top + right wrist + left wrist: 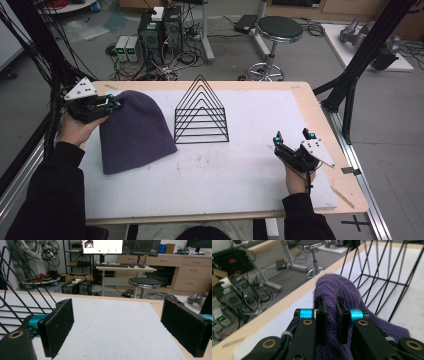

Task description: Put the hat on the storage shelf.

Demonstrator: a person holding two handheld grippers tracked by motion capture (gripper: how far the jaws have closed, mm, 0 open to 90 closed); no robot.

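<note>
Nearest the high camera: two dark sleeves rising from six o'clock, each hand around a gripper. Left gripper (111, 104) at about ten o'clock on the table (320, 130), grey three-cornered plate on top, jaws pointing toward three o'clock. Clamped shut on the crown of the purple beanie (132, 132); a fold of ribbed knit pinched between the two black pads (321, 320) in the left gripper view, bunched up above the jaw tips, with more knit falling away below and toward four o'clock. Rest of the beanie spread flat on the white mat (240, 170), brim toward seven o'clock, crown toward eleven.

Right gripper (293, 137) at about four o'clock on the mat, well apart from the beanie, held low in the right hand (297, 177). Jaws spread wide, nothing between them; bare mat between the two pads (58, 327) in the right gripper view.

Black wire rack (201, 112) upright at centre, just beside the beanie on its three o'clock side, triangular loops peaking toward twelve. Cannot tell whether beanie edge and rack base touched.

Beyond the table at twelve o'clock: round black stool (278, 29) on a chrome base, computer towers (160, 30) amid loose cables on the grey floor.
</note>
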